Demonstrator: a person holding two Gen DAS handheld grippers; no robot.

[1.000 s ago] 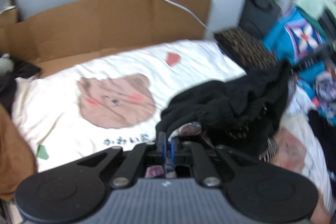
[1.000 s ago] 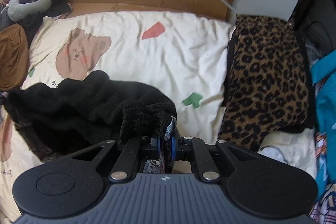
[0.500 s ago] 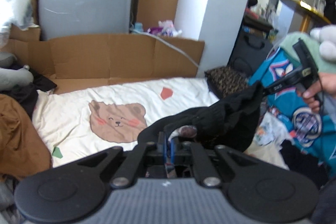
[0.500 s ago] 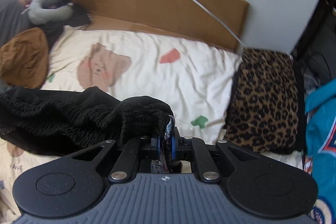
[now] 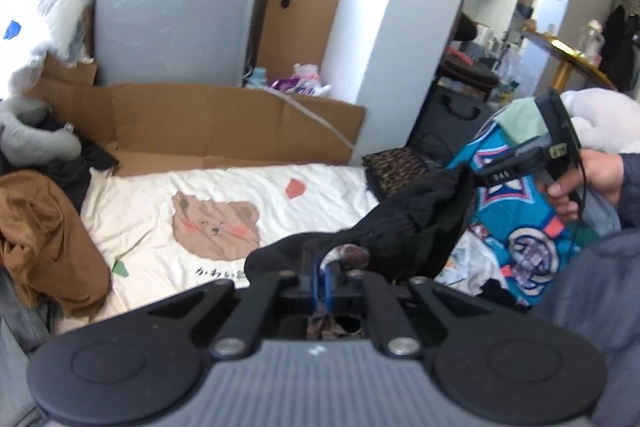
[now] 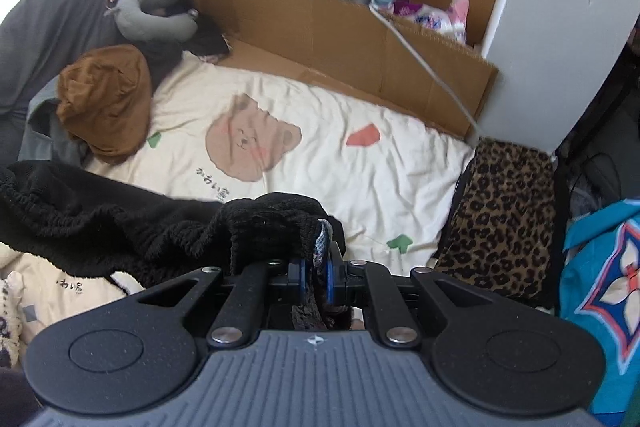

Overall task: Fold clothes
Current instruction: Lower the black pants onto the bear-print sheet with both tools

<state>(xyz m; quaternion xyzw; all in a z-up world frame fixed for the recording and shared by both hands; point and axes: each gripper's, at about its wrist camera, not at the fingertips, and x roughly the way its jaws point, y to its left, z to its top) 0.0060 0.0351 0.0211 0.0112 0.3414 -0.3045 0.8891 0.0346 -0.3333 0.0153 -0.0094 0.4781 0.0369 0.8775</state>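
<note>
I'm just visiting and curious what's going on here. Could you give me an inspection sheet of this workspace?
Surface: cream bear-print bedding, rumpled.
Job's things: black knit garment held up between both grippers.
Clutter: brown garment, leopard-print fabric, teal printed cloth.
Grippers: left gripper and right gripper each shut on the knit.
Cables: grey cable over the cardboard.
Surroundings: white pillar.

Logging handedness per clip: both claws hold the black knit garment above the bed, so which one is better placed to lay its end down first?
Probably left. The left claw sits over open bear blanket; the right claw holds the black garment nearer the leopard-print pile.
</note>
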